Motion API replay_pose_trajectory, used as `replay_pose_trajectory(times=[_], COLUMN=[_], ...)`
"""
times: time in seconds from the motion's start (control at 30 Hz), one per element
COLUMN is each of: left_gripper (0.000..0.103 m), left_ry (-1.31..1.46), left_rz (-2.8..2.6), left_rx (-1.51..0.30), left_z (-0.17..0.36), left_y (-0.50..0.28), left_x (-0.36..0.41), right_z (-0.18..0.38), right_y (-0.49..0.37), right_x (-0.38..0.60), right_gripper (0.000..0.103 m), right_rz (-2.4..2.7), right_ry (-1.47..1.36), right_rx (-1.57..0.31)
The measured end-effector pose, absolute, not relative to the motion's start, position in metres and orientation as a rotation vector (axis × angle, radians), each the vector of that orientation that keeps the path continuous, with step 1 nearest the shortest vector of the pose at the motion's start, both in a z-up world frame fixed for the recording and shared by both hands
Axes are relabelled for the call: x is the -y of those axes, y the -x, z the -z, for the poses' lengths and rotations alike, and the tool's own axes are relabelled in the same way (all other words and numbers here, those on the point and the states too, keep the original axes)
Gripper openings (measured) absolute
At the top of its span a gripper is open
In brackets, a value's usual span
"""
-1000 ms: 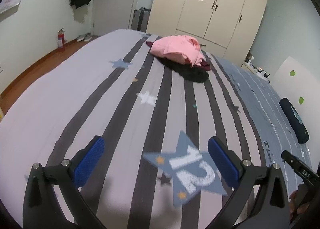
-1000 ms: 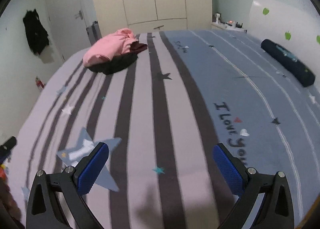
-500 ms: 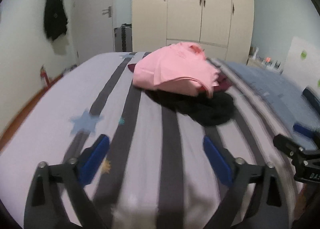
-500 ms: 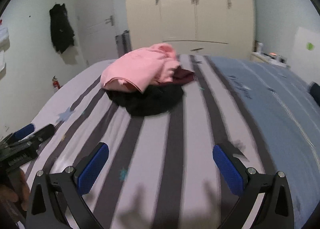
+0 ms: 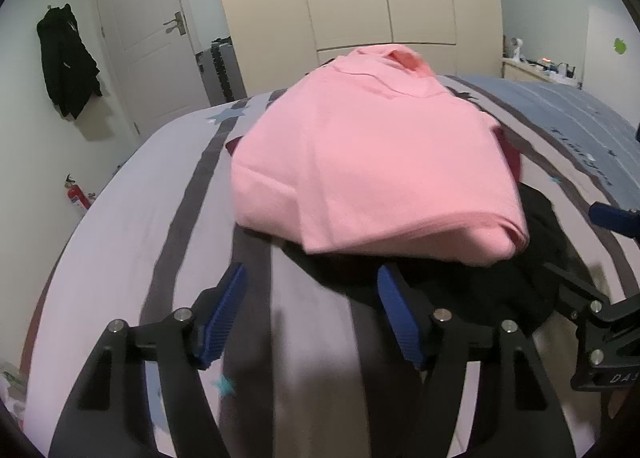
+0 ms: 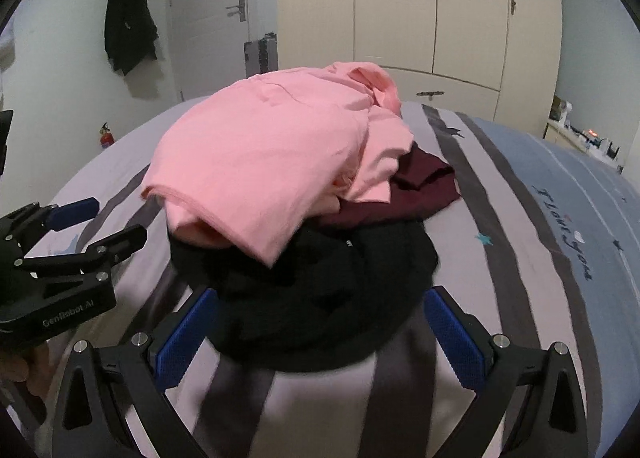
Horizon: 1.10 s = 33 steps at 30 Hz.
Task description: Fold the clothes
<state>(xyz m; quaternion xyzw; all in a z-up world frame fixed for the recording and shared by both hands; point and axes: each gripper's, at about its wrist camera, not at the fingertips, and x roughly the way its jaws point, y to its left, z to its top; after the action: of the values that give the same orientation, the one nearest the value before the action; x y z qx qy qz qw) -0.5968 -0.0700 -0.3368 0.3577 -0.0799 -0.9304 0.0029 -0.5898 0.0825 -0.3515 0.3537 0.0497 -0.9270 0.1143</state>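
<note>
The striped bed is filling both views, and the clothes pile is sitting on its grey stripes. A pink garment is lying on top, draping over a black garment, with a maroon garment peeking out on the right side. The left gripper is hovering just before the pile, jaws apart, holding nothing. The right gripper is spreading wide, its blue pads flanking the black garment's near edge.

I count three garments piled mid-frame, one pink, one maroon, one black, and two claws, left claw and right claw.
</note>
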Motion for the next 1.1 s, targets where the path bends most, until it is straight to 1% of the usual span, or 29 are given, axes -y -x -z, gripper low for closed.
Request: replay_pose_trajectory(times=[0.1,0.13,0.17,0.2,0.23,0.27,0.3,0.4,0.43,0.47,0.63,0.7,0.77,0.8,0.87,0.9,1.0,1.1], left_gripper=[0.053,0.05,0.042,0.035,0.031,0.019,0.008,0.002,0.002,0.002,0.0,0.0,0.0,0.0,0.0,0.0,0.0,0.0], left_ry=[-1.157,-1.169,-1.181,-1.195,-1.219,-1.246,-1.271,-1.279,-1.275,-1.252,-1.185,-1.18,-1.154,-1.162,-1.173,-1.181,-1.215,-1.281], left_rz=[2.923,2.925,2.926,2.929,2.936,2.955,2.972,3.005,3.019,3.047,3.172,3.229,3.299,3.313,3.35,3.372,3.429,3.481], left_rx=[0.262,0.265,0.269,0.272,0.268,0.239,0.209,0.095,0.053,0.017,-0.059,-0.091,-0.042,-0.051,-0.131,-0.142,-0.114,-0.073], left_z=[0.334,0.334,0.333,0.332,0.331,0.331,0.33,0.326,0.324,0.32,0.301,0.294,0.284,0.281,0.276,0.273,0.271,0.274], left_y=[0.614,0.62,0.625,0.631,0.632,0.633,0.633,0.625,0.62,0.613,0.561,0.533,0.494,0.483,0.449,0.428,0.374,0.315], left_x=[0.071,0.071,0.071,0.071,0.07,0.07,0.07,0.075,0.077,0.079,0.078,0.073,0.057,0.053,0.044,0.038,0.021,0.005], right_z=[0.352,0.353,0.353,0.353,0.353,0.354,0.354,0.354,0.352,0.35,0.334,0.327,0.319,0.315,0.305,0.301,0.291,0.289], right_y=[0.613,0.62,0.627,0.633,0.639,0.643,0.646,0.651,0.649,0.644,0.606,0.586,0.565,0.554,0.525,0.509,0.448,0.386], right_x=[-0.072,-0.07,-0.068,-0.068,-0.068,-0.068,-0.067,-0.062,-0.062,-0.063,-0.095,-0.118,-0.136,-0.145,-0.161,-0.168,-0.193,-0.212], right_gripper=[0.101,0.099,0.092,0.083,0.076,0.058,0.037,0.014,0.008,0.005,0.004,0.004,0.004,0.004,0.004,0.004,0.004,0.004], right_rz=[2.713,2.714,2.715,2.708,2.698,2.677,2.651,2.591,2.589,2.597,2.626,2.618,2.609,2.604,2.587,2.577,2.535,2.492], right_ry=[-1.086,-1.105,-1.128,-1.148,-1.166,-1.184,-1.203,-1.245,-1.233,-1.219,-1.1,-1.064,-1.033,-1.018,-0.991,-0.977,-0.963,-0.982], right_rx=[-0.178,-0.173,-0.163,-0.14,-0.108,-0.077,-0.054,-0.005,0.004,0.008,0.143,0.225,0.25,0.262,0.26,0.256,0.253,0.203])
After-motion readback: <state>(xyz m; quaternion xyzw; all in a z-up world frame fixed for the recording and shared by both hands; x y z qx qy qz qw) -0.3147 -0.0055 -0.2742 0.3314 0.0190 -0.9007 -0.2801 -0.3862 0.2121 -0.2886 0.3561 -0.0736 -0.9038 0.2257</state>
